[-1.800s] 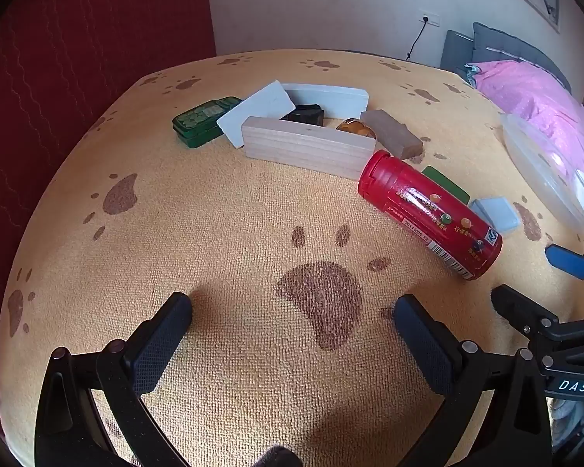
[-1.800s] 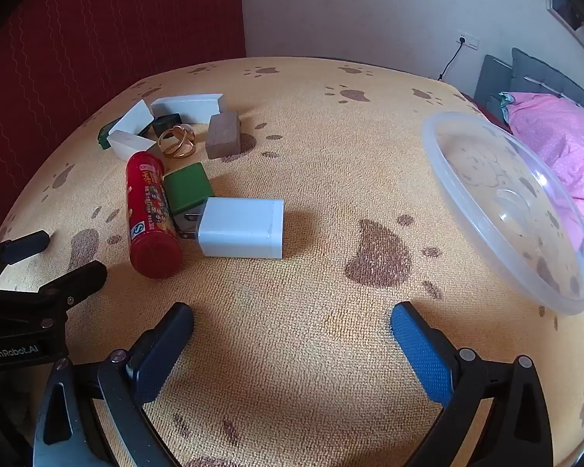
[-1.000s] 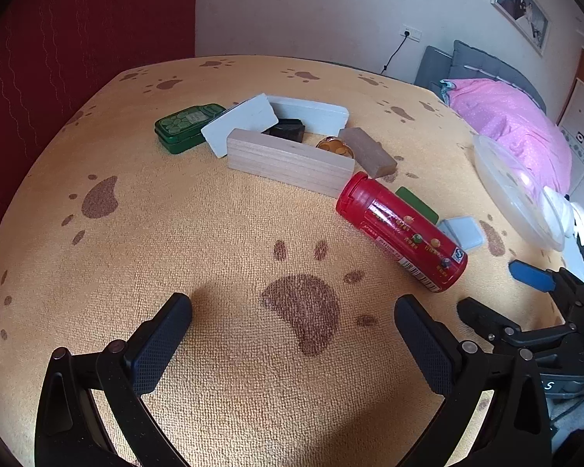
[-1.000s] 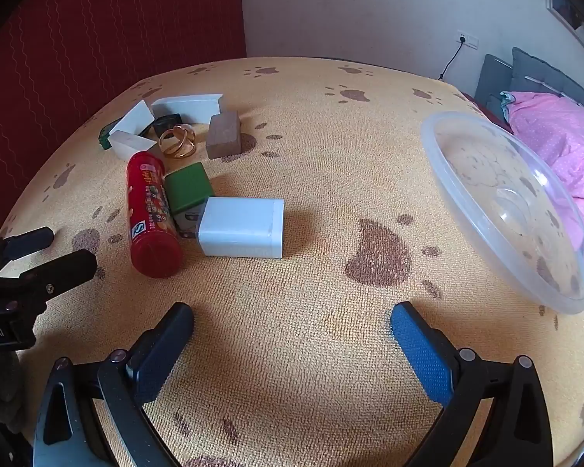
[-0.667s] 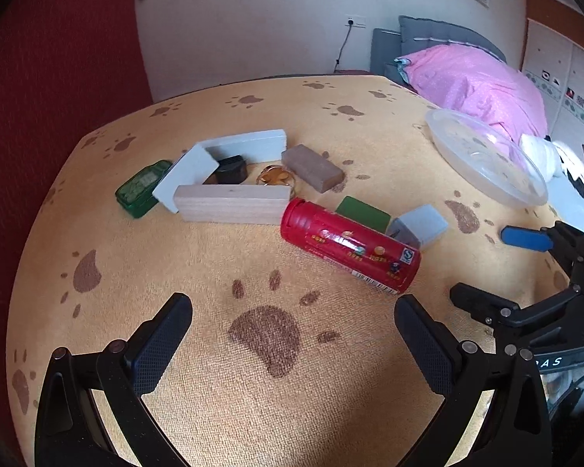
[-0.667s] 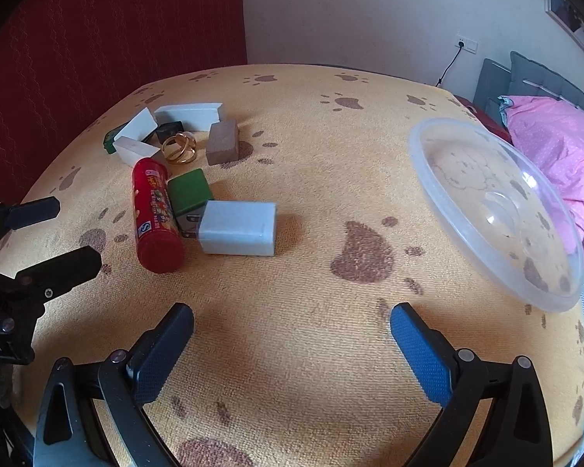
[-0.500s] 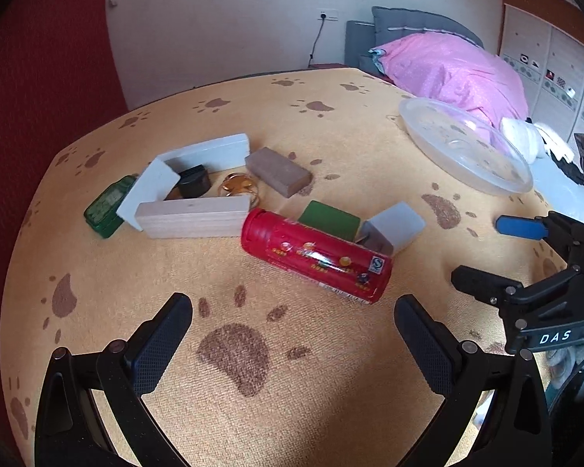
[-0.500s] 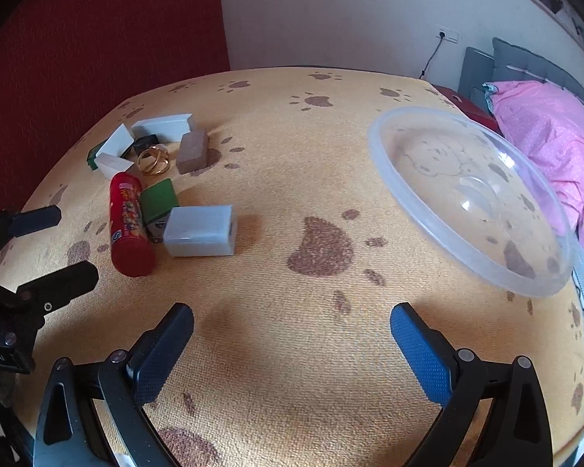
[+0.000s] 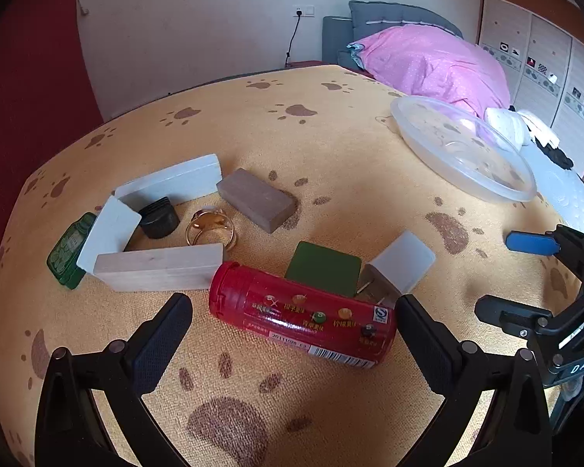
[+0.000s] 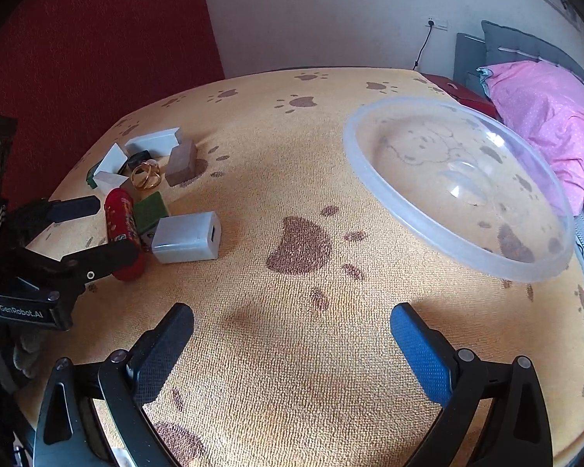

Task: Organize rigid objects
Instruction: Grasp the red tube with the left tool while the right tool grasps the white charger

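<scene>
Both our grippers spread wide over the paw-print cloth (image 9: 330, 124), the left one low over the red tube (image 9: 301, 321).

Our left gripper (image 9: 292, 334) hangs level just above the cloth, fingers released and straddling the tube without touching it. The tube lies on its side, long axis running left to right across the gap, its cap end toward the wooden block (image 9: 159, 266). It touches the green block (image 9: 323, 268) and sits just beside the white charger (image 9: 400, 260). Our right gripper (image 10: 292, 340) is also released, holding nothing, near the clear bowl (image 10: 393, 194). Since half a second ago, our left gripper has closed in on the tube.
</scene>
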`<state>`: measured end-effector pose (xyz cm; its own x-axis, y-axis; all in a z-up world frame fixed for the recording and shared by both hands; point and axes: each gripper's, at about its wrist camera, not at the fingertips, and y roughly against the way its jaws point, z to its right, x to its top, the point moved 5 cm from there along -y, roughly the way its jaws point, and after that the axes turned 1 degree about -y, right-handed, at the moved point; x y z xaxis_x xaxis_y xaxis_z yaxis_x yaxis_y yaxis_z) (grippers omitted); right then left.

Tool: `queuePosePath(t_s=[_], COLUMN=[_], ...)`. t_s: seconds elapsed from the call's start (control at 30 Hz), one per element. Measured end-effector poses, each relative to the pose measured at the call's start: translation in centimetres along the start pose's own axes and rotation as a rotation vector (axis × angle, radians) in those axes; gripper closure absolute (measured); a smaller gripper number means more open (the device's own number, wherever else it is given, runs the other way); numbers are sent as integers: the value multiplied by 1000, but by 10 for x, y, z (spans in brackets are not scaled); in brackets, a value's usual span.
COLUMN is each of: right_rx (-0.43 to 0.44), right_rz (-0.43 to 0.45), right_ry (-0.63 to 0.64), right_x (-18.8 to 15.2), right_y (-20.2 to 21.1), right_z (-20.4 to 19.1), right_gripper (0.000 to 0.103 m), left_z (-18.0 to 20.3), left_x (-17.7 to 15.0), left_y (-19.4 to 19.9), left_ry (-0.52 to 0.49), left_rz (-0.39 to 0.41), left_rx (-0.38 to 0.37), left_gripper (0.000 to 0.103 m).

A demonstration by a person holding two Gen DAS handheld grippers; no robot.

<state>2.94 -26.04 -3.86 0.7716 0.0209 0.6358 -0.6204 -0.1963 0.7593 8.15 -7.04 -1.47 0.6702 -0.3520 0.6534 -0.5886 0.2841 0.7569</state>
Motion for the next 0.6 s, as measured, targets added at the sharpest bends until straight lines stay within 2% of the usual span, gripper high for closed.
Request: queuePosePath(t_s=[0.23, 0.27, 0.4, 0.6], right_rx=[7, 9, 26, 44], right_rz=[-1, -3, -7, -5], right_ry=[-10, -10, -15, 13], right_x=[1, 2, 2, 7], right_y=[0, -1, 0, 0], right_z=[0, -1, -7, -23], right_gripper=[0, 0, 0, 0], left_z=[-1, -1, -1, -4], left_x=[-4, -5, -7, -18], left_y=[-13, -12, -5, 20], left_ry=[7, 9, 15, 48], left_rz=[-28, -21, 6, 53], left_rx=[-16, -22, -31, -1], left_gripper=[1, 7, 7, 7])
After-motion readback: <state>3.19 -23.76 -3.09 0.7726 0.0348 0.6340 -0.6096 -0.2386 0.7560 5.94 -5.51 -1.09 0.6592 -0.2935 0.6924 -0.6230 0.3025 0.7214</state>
